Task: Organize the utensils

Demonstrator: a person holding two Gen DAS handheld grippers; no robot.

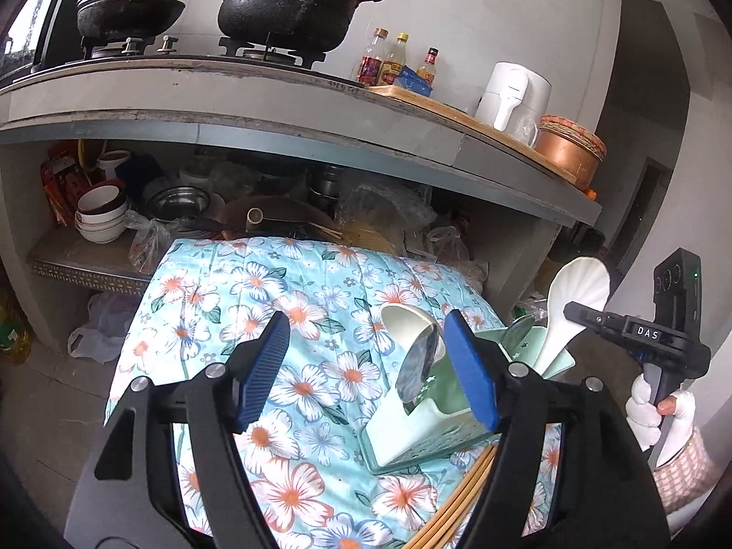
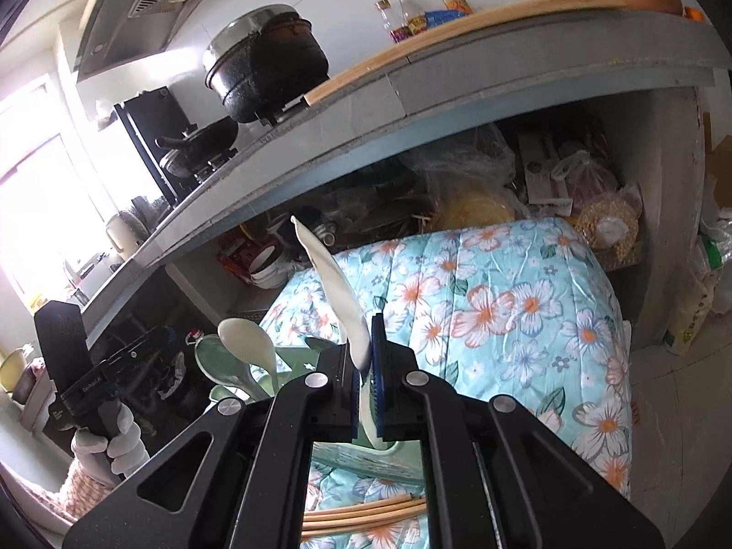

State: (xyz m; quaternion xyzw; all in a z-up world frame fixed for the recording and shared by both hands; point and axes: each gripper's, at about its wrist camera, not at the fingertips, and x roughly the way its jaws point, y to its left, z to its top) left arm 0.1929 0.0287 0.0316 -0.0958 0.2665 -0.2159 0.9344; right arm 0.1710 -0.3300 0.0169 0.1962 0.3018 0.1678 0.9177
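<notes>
A pale green utensil holder (image 1: 411, 439) lies tilted on the floral cloth (image 1: 283, 302) with a metal spoon (image 1: 416, 366) and a pale ladle (image 1: 407, 320) in it. My left gripper (image 1: 366, 334) is open around the holder's mouth; the metal spoon stands near its right pad, untouched. My right gripper (image 2: 363, 338) is shut on the handle of a white ceramic spoon (image 2: 329, 274), whose lower end reaches into the holder (image 2: 357, 457). That white spoon (image 1: 576, 297) and the right gripper (image 1: 576, 313) also show at the right of the left wrist view. Cream and green spoons (image 2: 247, 338) stick out of the holder. Wooden chopsticks (image 1: 457, 503) lie beside it.
Behind the cloth-covered surface is a crowded shelf with stacked bowls (image 1: 100, 215), metal bowls and plastic bags. A concrete counter (image 1: 320, 105) overhangs it with black pots (image 1: 288, 4), bottles, a white kettle (image 1: 512, 91) and a copper bowl. A gloved hand (image 2: 110, 448) holds the left gripper.
</notes>
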